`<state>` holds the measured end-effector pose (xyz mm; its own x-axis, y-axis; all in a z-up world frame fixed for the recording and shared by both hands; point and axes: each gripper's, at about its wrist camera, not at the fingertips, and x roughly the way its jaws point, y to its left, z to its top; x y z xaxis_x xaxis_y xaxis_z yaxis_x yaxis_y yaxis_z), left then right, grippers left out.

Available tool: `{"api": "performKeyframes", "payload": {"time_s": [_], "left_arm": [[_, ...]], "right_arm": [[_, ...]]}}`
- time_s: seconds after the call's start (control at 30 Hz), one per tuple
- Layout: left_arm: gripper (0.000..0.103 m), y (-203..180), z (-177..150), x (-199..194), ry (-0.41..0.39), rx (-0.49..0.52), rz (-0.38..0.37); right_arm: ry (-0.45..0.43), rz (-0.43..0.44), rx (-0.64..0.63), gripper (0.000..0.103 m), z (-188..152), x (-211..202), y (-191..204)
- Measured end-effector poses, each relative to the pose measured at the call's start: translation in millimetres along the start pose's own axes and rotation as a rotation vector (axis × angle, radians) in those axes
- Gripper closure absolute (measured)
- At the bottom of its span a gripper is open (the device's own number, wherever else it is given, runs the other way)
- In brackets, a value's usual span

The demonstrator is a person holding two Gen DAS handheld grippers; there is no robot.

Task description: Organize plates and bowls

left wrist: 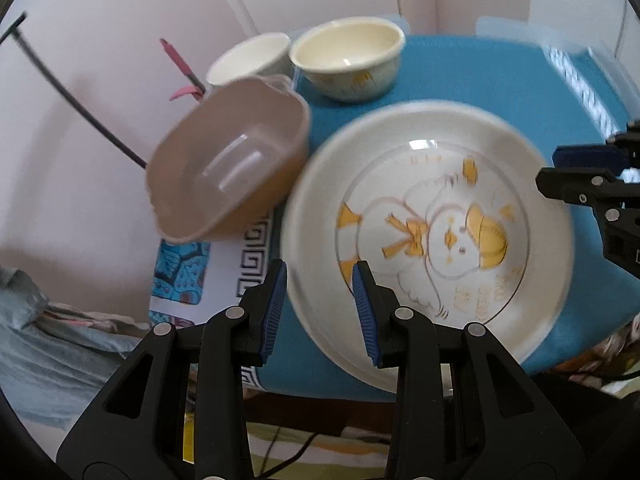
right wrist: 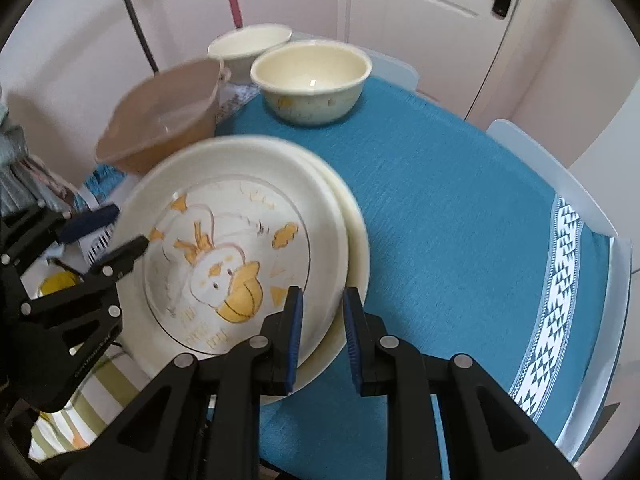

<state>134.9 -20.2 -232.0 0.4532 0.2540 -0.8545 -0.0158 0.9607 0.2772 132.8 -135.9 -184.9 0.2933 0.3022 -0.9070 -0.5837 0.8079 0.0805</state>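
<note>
Left gripper (left wrist: 320, 300) is clamping the near rim of the duck plate (left wrist: 424, 236), pads on either side of the edge. Right gripper (right wrist: 322, 328) is pinching the opposite rim; a second plate (right wrist: 358, 240) is lying beneath. Beyond both tongs, the brown bowl (left wrist: 228, 168), cream bowl (left wrist: 348, 56) and white cup (left wrist: 248, 60) are sitting on the blue tablecloth (right wrist: 460, 200).

Lower plate (right wrist: 356, 236) mostly hidden under duck plate (right wrist: 240, 248).
</note>
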Motion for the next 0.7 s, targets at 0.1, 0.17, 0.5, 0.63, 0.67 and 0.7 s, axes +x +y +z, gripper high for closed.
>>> {"api": "performKeyframes", "payload": {"time_s": [0.1,0.17,0.5,0.63,0.67,0.7], "left_arm": [[0.071,16.9,11.7,-22.4,-0.05,-0.072,-0.014],[0.067,33.1,19.9,-39.4,-0.089,-0.149,-0.019],[0.0,107.2,29.9,-64.4,-0.121,-0.475,0.018],[0.0,135.3,21.4,-45.9,-0.097,-0.573,-0.023],[0.0,140.5,20.4,-42.2,-0.084,-0.586,-0.029],[0.0,143.6,20.0,-35.2,-0.067,-0.598,-0.041]], "right_arm": [[-0.057,0.031,0.008,0.084,6.5,-21.8,-6.4],[-0.1,0.077,0.01,0.081,15.7,-35.6,-11.6],[-0.201,0.278,-0.081,0.0,71.6,-55.5,-15.1],[-0.185,0.278,-0.13,0.0,91.8,-44.8,0.1],[-0.177,0.282,-0.132,0.0,98.5,-39.5,4.6],[-0.147,0.297,-0.13,0.0,106.3,-31.6,9.3]]}}
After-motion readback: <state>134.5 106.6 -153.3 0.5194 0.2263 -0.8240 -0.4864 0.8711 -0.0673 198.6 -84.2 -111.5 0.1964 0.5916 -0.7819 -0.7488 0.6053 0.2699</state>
